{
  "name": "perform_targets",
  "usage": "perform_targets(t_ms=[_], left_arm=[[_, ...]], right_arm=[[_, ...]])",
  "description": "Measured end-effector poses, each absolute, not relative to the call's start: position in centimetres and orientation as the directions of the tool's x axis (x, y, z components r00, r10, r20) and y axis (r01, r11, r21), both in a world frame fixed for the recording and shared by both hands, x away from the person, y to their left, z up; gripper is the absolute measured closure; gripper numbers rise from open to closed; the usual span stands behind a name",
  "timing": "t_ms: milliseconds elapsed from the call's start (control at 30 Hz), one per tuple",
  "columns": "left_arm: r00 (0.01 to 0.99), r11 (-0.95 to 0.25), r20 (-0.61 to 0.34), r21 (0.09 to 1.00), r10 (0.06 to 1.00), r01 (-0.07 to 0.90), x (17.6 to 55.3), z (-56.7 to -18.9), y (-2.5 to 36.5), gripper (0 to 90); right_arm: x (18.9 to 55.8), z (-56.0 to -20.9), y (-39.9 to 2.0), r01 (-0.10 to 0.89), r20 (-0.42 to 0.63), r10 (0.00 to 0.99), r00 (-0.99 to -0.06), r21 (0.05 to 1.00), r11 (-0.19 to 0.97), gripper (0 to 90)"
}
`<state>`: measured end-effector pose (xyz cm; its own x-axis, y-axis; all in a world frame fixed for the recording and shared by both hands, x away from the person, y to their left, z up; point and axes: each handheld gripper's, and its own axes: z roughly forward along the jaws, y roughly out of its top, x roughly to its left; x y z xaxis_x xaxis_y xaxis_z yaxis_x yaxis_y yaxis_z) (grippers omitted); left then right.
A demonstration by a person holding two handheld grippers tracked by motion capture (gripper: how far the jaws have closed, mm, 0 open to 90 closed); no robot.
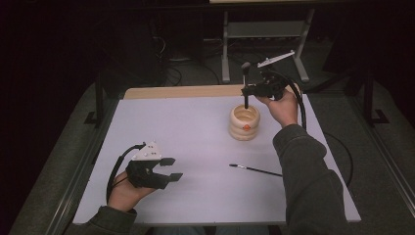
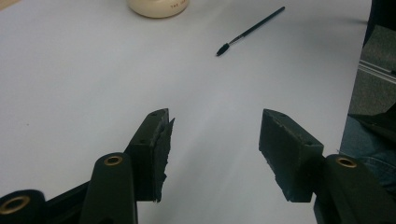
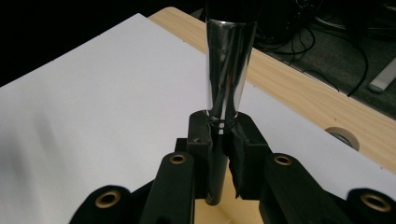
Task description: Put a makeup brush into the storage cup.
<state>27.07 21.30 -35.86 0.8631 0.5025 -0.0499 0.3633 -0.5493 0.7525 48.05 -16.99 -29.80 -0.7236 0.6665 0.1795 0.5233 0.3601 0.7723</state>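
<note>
A thick brush (image 1: 246, 81) with a shiny silver ferrule (image 3: 228, 70) stands upright, handle end down, in a cream ringed wooden cup (image 1: 244, 122). My right gripper (image 1: 246, 91) is shut on its dark handle just below the ferrule, right above the cup; in the right gripper view the pads (image 3: 223, 128) press both sides of the handle. A thin dark brush (image 1: 255, 169) lies flat on the white table, to the cup's near right. My left gripper (image 1: 172, 168) rests low at the near left, open and holding nothing (image 2: 215, 135). Ahead of it lie the thin brush (image 2: 250, 31) and the cup (image 2: 159, 5).
The white tabletop (image 1: 195, 137) has a bare wooden strip (image 1: 181, 91) along its far edge, with a round hole (image 3: 343, 136) in it. Beyond stand a grey metal frame (image 1: 264, 29) and cables on the dark floor. The right sleeve (image 1: 308, 171) lies across the near right.
</note>
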Motion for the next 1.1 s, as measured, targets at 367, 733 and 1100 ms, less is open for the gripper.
perform_targets(t_ms=[367,733,1100], left_arm=[[0.864,-0.552,-0.048,0.751,0.501,0.362,27.1,-35.9,21.4,42.7],[0.862,-0.549,-0.053,0.751,0.503,0.367,27.1,-35.9,21.4,42.5],[0.861,-0.54,-0.061,0.755,0.505,0.37,27.1,-36.0,21.4,42.3]], right_arm=[[48.0,-30.9,-16.9,0.525,0.175,0.672,-0.72,0.77,0.362,78.5],[47.8,-31.7,-16.8,0.55,0.209,0.677,-0.706,0.764,0.337,78.6],[47.7,-32.6,-16.9,0.553,0.211,0.674,-0.708,0.76,0.342,78.5]])
